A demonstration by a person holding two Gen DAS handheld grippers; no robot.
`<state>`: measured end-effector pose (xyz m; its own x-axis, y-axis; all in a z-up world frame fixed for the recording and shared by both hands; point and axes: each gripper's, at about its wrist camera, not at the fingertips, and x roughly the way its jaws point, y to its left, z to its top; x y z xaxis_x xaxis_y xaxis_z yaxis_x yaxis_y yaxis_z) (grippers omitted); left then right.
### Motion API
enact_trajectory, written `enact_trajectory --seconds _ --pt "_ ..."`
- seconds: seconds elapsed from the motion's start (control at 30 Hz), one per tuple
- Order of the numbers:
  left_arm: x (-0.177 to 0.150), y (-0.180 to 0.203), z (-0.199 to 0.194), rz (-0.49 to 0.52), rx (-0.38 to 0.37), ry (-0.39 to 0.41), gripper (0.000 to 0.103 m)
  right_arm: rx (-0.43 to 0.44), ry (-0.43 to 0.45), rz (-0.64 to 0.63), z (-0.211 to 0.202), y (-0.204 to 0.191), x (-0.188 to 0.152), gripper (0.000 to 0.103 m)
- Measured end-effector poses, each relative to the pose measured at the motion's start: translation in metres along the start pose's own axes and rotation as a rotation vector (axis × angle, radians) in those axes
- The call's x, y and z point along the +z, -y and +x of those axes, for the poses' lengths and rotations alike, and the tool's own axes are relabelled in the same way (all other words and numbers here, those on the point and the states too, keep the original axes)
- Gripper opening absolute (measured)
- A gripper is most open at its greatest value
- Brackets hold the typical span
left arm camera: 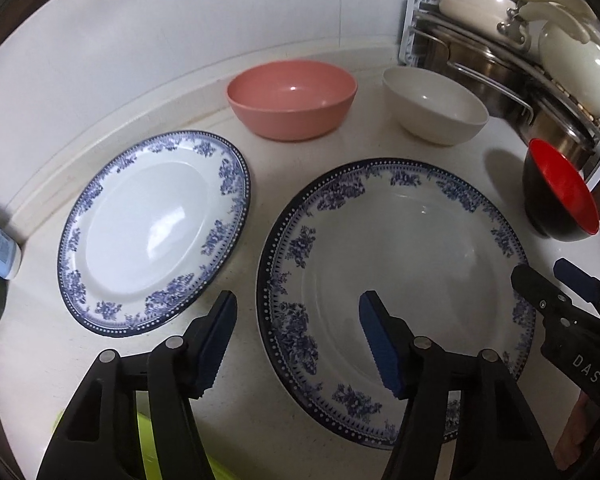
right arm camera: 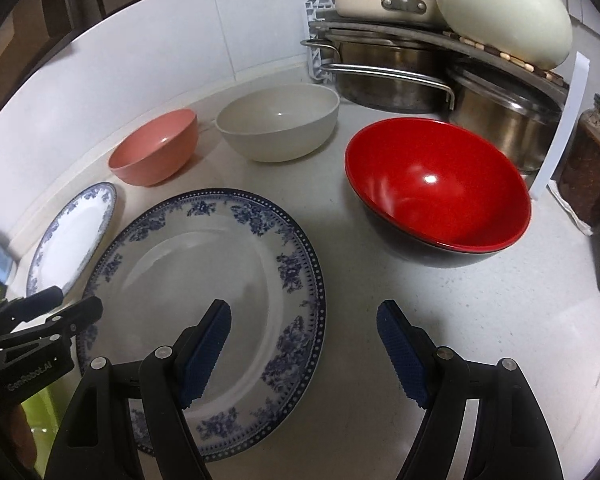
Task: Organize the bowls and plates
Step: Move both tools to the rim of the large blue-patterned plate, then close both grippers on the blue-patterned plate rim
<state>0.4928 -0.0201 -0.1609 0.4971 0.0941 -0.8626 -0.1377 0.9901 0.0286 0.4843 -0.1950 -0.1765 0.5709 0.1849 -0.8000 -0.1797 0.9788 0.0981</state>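
Our left gripper (left arm camera: 296, 340) is spread wide and holds nothing, hanging over the left rim of the big plate (left arm camera: 396, 288), one pad above the bare counter (left arm camera: 256, 152) and the other above the plate's well. Our right gripper (right arm camera: 304, 350) is spread just as wide and just as empty, straddling the same plate's right rim from the other side. Beyond the left gripper lies the small plate (left arm camera: 156, 232), flat and close beside the big one, though we cannot tell if the rims touch. Farther back sit the pink bowl (left arm camera: 292, 100) and the white bowl (left arm camera: 434, 106), apart from each other, with the red bowl (right arm camera: 440, 188) off to the right, near the rack of pots (right arm camera: 400, 76). Nothing looks stacked yet, so we judge the sorting is only starting (the first grasp is being lined up). Next we would need to bring a pad under a plate rim and close on it, which is awkward with a plate lying flat.
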Motion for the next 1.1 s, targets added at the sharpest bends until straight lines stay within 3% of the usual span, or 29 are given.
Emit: enact_trajectory --seconds 0.23,0.67,0.9,1.1 --pt "-0.001 -0.003 0.011 -0.019 0.009 -0.024 0.055 -0.001 -0.006 -0.013 0.010 0.000 0.003 0.075" --pt "-0.005 -0.007 0.023 -0.031 0.007 -0.050 0.038 -0.005 -0.030 -0.038 0.025 -0.003 0.001 0.060" --pt "-0.005 -0.007 0.025 -0.039 0.002 -0.044 0.034 0.006 -0.032 -0.088 0.027 -0.011 0.003 0.047" --pt "-0.005 -0.008 0.025 -0.052 0.016 -0.042 0.033 -0.007 -0.042 -0.112 0.027 -0.015 0.003 0.044"
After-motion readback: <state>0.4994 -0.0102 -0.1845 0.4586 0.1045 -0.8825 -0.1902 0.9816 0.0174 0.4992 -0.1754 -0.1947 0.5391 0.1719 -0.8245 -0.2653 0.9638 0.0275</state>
